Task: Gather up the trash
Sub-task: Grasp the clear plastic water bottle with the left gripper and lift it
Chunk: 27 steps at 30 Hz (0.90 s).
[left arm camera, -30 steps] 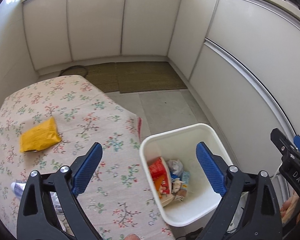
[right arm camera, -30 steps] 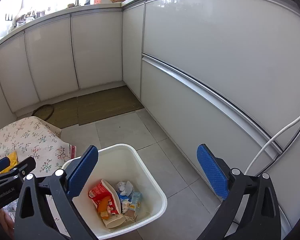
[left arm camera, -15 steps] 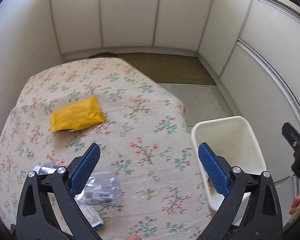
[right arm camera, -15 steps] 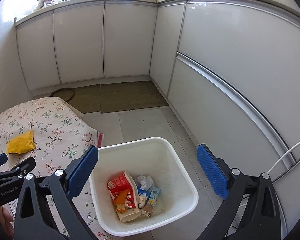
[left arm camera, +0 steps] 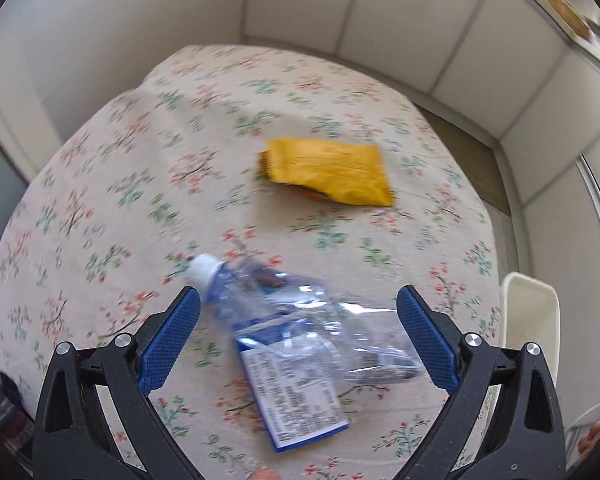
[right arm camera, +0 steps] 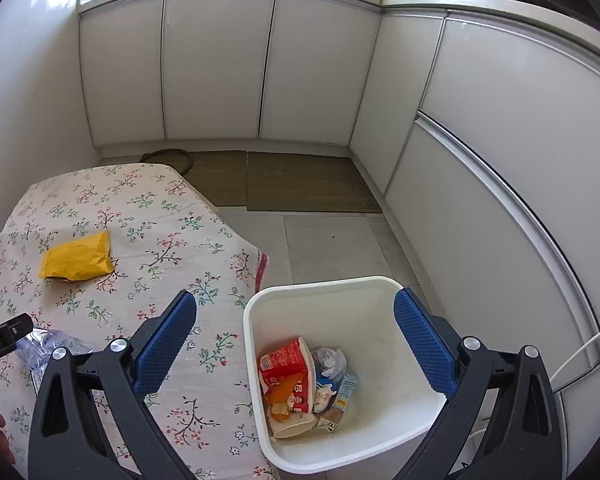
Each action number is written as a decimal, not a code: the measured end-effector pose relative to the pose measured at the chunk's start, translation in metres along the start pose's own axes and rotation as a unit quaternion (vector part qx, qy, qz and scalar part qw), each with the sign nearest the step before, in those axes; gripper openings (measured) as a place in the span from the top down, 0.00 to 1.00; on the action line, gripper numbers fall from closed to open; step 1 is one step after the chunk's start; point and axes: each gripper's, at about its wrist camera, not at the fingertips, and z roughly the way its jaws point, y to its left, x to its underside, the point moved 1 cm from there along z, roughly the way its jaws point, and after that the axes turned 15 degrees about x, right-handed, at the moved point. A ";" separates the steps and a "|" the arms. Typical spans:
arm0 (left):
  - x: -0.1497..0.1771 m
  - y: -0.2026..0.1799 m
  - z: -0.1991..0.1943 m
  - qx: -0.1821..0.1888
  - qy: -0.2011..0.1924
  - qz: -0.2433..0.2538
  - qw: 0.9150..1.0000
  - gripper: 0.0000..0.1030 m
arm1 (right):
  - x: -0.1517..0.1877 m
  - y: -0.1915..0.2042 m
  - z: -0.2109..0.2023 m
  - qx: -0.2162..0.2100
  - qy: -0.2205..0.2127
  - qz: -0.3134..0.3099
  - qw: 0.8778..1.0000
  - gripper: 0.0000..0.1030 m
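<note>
Left tongs [left arm camera: 296,316] spread wide over a crushed bottle; right tongs [right arm camera: 294,322] spread wide above the bin.

Nearest the left tongs, a crushed clear plastic bottle [left arm camera: 300,332] with white cap and blue label lies on the floral-clothed worktop [left arm camera: 100,200], between the blue pads [left arm camera: 168,340] but not gripped; the view is motion-blurred. Beyond it, at 12 o'clock, lies a yellow packet [left arm camera: 332,172]. The right tongs hold nothing; below them, from 5 to 6 o'clock, a white bin [right arm camera: 340,292] stands on the tiled floor [right arm camera: 324,236] against the worktop's edge, holding a red carton [right arm camera: 288,364], crumpled paper and small wrappers. Farthest are brown mats [right arm camera: 300,180] and white cabinets [right arm camera: 212,64].
</note>
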 end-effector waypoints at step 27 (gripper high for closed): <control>-0.020 0.026 0.043 0.150 0.060 -0.065 0.985 0.51 | 0.013 0.080 0.006 -0.080 0.046 -0.097 0.991 0.07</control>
